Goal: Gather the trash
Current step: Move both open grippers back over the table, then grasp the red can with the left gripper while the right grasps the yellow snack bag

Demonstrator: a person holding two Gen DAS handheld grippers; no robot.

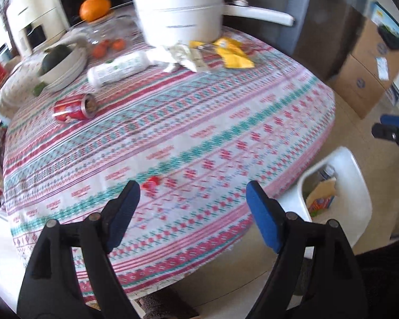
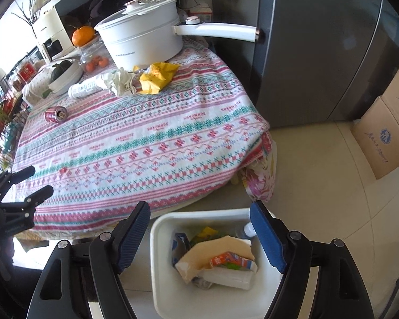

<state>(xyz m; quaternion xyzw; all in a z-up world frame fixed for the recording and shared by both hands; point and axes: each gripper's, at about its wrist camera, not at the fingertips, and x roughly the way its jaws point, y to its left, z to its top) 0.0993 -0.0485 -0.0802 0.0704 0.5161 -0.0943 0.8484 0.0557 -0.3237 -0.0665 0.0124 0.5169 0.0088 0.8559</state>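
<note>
a: right gripper low in the right wrist view, blue pads wide apart, nothing between them. directly beyond the gap sits the white trash bin on the floor, with a torn piece of cardboard and an orange drink carton lying in it.

b: left gripper is over the near edge of the table, jaws spread as well, empty. just ahead of its left pad there's a small red scrap on the patterned tablecloth, close to that finger but outside the gap.

a: further out, the red can lies on its side, long axis running left-right, open end facing right. it's well apart from both grippers, off to the left of the left jaws.

b: past that, the white tube-shaped bottle is also down flat, its axis rising from lower left to upper right, one end touching the crumpled white paper.

a: and the yellow wrapper is just beside that paper, to its right, flattened against the cloth, both at the foot of the white electric pot, whose handle sticks out to the right.

b: at the far left, a bowl holding a dark green squash, and an orange behind.
</note>
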